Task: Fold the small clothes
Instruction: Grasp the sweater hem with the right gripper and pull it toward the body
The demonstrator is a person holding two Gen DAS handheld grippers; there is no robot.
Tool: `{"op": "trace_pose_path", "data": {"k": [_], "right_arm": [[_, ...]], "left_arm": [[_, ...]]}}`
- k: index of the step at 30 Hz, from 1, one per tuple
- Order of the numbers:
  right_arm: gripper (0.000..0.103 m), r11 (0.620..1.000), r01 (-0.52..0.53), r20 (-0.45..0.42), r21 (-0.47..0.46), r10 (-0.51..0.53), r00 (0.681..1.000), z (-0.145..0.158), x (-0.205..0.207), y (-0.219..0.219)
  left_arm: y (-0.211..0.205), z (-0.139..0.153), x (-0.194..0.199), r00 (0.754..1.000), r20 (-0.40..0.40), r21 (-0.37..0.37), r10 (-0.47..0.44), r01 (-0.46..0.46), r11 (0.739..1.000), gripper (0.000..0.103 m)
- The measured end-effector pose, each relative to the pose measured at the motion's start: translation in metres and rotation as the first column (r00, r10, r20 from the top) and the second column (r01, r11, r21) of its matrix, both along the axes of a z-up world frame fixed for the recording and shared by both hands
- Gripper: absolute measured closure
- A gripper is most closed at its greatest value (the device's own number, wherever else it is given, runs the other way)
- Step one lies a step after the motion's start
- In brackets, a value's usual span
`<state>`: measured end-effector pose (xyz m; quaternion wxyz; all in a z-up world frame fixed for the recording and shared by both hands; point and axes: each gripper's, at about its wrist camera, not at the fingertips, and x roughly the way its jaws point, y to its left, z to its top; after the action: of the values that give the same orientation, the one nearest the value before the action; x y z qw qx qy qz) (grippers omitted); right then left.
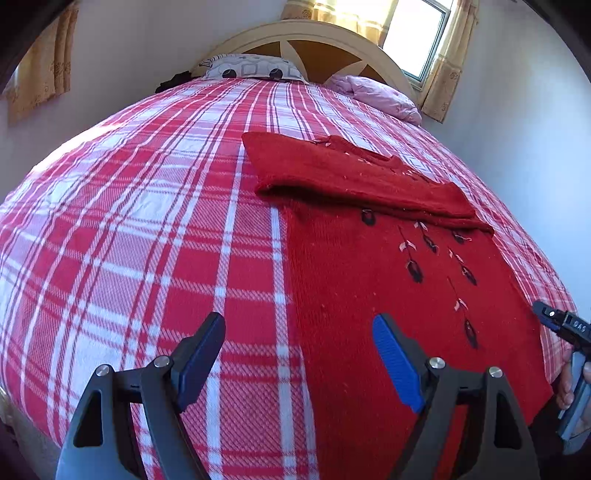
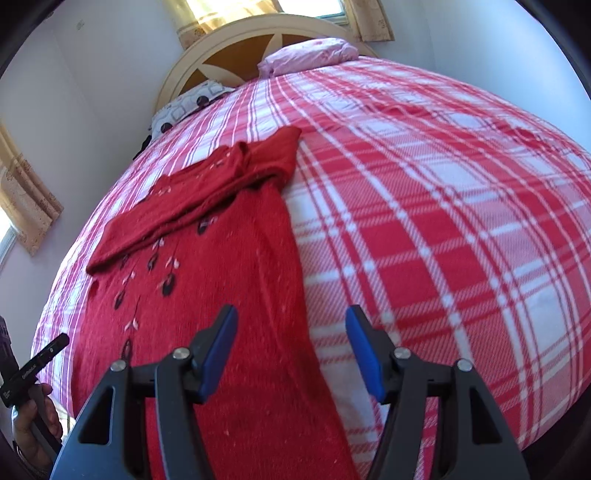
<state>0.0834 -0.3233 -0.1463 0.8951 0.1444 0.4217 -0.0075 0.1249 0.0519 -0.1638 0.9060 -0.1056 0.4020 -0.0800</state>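
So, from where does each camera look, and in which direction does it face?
Left wrist: on the left gripper, jaws open, over the sweater's left edge, facing the headboard; the other hand shows at right.
Right wrist: on the right gripper, jaws open, over the sweater's right edge, facing likewise.
Both share sweater, plaid blanket, pillows.

Both wrist views angled down, near bed's foot, sharing sweater (image 1: 388, 295)

Our left gripper (image 1: 299, 354) and right gripper (image 2: 291, 347): black frames, silver screws, blue ribbed pads (image 1: 397, 363), white lettering.
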Motion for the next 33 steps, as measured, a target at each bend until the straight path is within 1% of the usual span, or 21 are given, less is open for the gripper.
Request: {"op": "trace_pose_path", "data": {"k": [2,3,6,8,10,13,18,20,22,25,27,28,29,33], "right_arm": [[0.039,1.000,-0.005,-0.010,-0.002,0.005,1.000,-0.007,-0.002,0.002],[0.039,1.000,-0.005,0.001,-0.016,0.005,1.000,-0.009,-0.004,0.004],[0.040,0.999,-0.001,0.014,-0.049,0.002,1.000,-0.010,-0.008,0.010],[0.040,0.999,-0.001,0.012,-0.051,0.002,1.000,-0.010,-0.011,0.012],[0.040,0.998,-0.004,0.009,-0.056,0.004,1.000,-0.011,-0.014,0.012],[0.044,0.998,-0.015,-0.002,-0.067,0.015,1.000,-0.010,-0.022,0.014],[0.046,0.999,-0.032,-0.018,-0.029,0.032,0.999,-0.010,-0.037,0.005],[0.050,1.000,-0.030,-0.021,-0.007,0.030,0.999,-0.011,-0.040,0.000],[0.052,0.999,-0.026,-0.022,0.024,0.027,0.999,-0.012,-0.045,-0.005],[0.052,0.999,-0.031,-0.031,0.025,0.031,0.999,-0.012,-0.051,-0.005],[0.052,0.999,-0.038,-0.039,0.024,0.039,0.998,-0.012,-0.057,-0.004],[0.052,0.999,-0.042,-0.043,0.026,0.044,0.998,-0.013,-0.061,-0.004],[0.052,0.999,-0.046,-0.045,0.027,0.047,0.998,-0.014,-0.063,-0.005],[0.053,0.998,-0.060,-0.060,0.036,0.062,0.996,-0.016,-0.074,-0.006]], "left_arm": [[-0.005,-0.001,-0.006,1.000,-0.003,-0.003,-0.011,0.011,1.000,0.020],[-0.007,0.000,-0.008,1.000,0.001,-0.005,-0.013,0.013,1.000,0.020],[-0.016,0.001,-0.014,0.999,0.005,-0.010,-0.037,0.037,0.999,0.020],[-0.022,0.001,-0.017,0.999,0.011,0.006,-0.052,0.052,0.999,0.020],[-0.025,-0.002,-0.019,0.998,0.000,-0.003,-0.062,0.062,0.998,0.020],[-0.029,-0.008,-0.025,0.996,-0.021,-0.005,-0.084,0.084,0.996,0.021],[-0.034,-0.013,-0.041,0.991,-0.023,0.019,-0.132,0.132,0.991,0.021],[-0.034,-0.014,-0.048,0.989,-0.028,0.015,-0.142,0.143,0.990,0.021],[-0.035,-0.013,-0.053,0.987,-0.034,0.016,-0.157,0.157,0.987,0.021],[-0.035,-0.013,-0.062,0.985,-0.050,0.031,-0.165,0.166,0.986,0.021],[-0.031,-0.013,-0.068,0.983,-0.066,0.020,-0.173,0.175,0.984,0.024],[-0.031,-0.013,-0.069,0.981,-0.073,0.018,-0.178,0.180,0.983,0.032],[-0.030,-0.013,-0.070,0.980,-0.083,0.015,-0.182,0.184,0.983,0.037],[-0.029,-0.014,-0.075,0.976,-0.099,-0.004,-0.192,0.193,0.981,0.041]]}}
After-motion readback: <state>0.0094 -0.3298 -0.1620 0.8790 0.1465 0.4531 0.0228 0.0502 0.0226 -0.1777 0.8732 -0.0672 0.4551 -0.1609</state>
